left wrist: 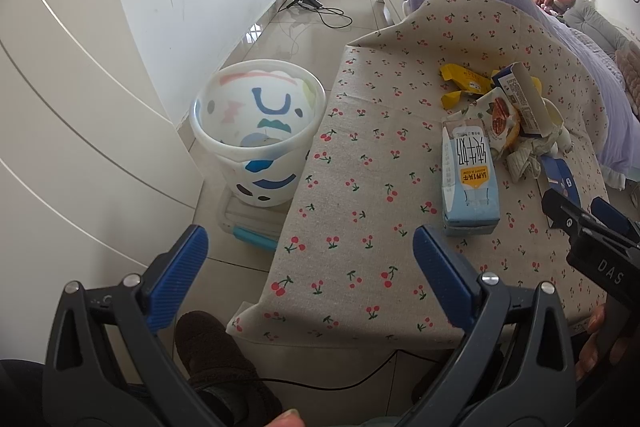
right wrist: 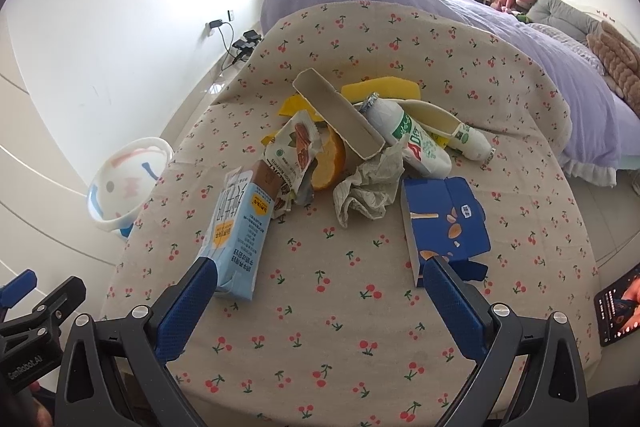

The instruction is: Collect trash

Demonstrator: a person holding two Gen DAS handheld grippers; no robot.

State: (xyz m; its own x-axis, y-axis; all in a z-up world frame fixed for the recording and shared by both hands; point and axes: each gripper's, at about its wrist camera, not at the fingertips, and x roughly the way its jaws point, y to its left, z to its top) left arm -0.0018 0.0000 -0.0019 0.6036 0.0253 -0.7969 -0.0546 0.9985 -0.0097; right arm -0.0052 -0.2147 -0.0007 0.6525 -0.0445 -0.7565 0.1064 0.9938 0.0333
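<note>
Trash (right wrist: 360, 155) lies heaped at mid-frame on the cherry-print tablecloth (right wrist: 352, 327), nothing collected yet, both tongs, left (left wrist: 310, 259) and right (right wrist: 320, 291), spread wide and empty, bucket (left wrist: 258, 131) waiting left of the table.

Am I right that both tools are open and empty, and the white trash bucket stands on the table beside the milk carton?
Not quite: the left wrist view shows the white trash bucket on the floor beside the table. Both tools, left and right, are open and empty.
</note>
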